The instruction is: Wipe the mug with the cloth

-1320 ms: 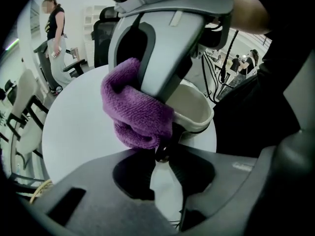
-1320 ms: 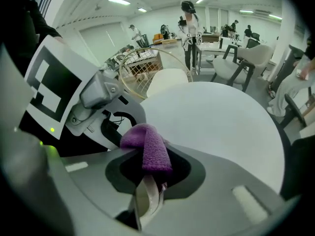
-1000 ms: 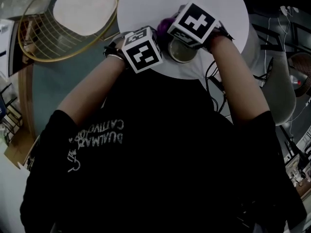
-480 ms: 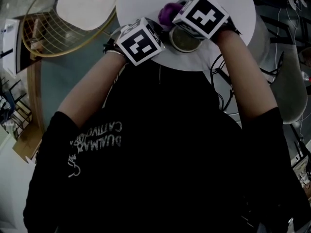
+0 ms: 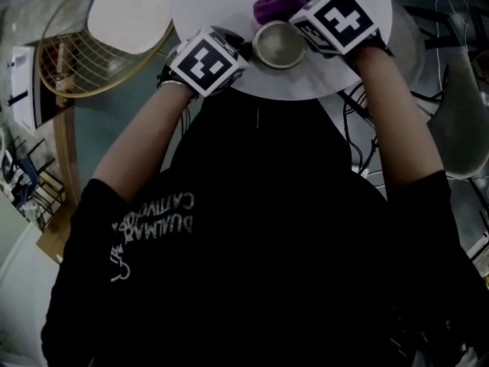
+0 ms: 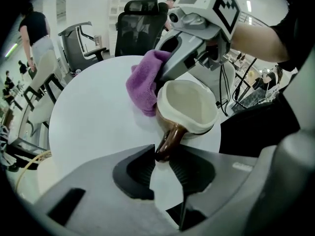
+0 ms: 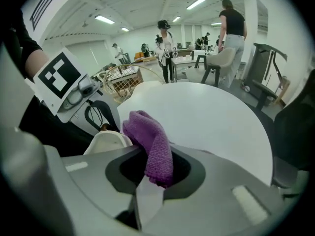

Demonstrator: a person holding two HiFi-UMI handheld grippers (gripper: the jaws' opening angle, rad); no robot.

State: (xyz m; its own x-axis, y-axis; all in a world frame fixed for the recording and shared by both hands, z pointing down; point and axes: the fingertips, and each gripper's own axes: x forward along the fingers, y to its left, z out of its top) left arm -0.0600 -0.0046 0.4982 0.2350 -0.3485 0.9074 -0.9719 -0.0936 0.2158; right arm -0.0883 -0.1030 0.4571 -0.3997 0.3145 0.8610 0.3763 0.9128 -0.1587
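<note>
A second ago the right gripper [image 7: 156,175] hung over the mug [image 5: 279,45] and hid most of its mouth. It now sits off to the mug's right in the head view, so the whole round mouth shows, along with more of the cloth [image 5: 273,8]. The left gripper [image 6: 164,160] has kept its place at the mug's left.

There is one mug, cream inside with a brown handle [image 6: 171,137]. It stands upright on the single round white table [image 5: 221,2], near the edge closest to the person. The one purple cloth is bunched against the mug's far outer wall.

Two grippers are at work. The left gripper's jaws are closed on the tip of the handle. The right gripper's jaws are clamped on a fold of the cloth, and the rest stands up above them.
</note>
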